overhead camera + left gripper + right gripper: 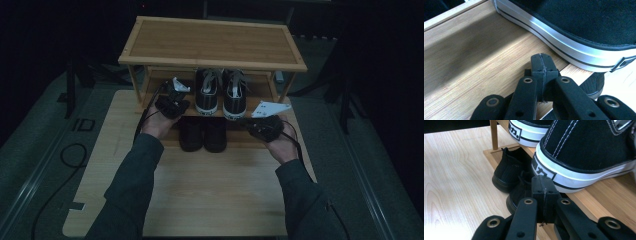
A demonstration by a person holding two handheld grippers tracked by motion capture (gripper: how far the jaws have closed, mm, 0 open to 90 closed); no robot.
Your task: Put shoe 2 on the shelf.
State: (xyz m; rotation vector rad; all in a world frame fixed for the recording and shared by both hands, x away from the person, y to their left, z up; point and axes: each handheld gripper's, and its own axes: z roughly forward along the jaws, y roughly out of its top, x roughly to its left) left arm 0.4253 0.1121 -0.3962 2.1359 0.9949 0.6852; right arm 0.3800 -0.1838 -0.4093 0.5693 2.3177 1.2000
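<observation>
A pair of black canvas sneakers with white soles stands heels-out on the middle shelf of a wooden shoe rack. A pair of plain black shoes sits on the lowest shelf beneath them. My left gripper is at the shelf's front edge, left of the sneakers. In the left gripper view its jaws are shut and empty, just short of a sneaker's white sole. My right gripper is low at the right, shut and empty, near the right sneaker's heel, with the black shoes beyond.
The rack stands at the far end of a light wooden board. The rack's top shelf is bare. The middle shelf's wood runs left of the sneakers. Dark floor and a cable lie to the left; dark stands flank the rack.
</observation>
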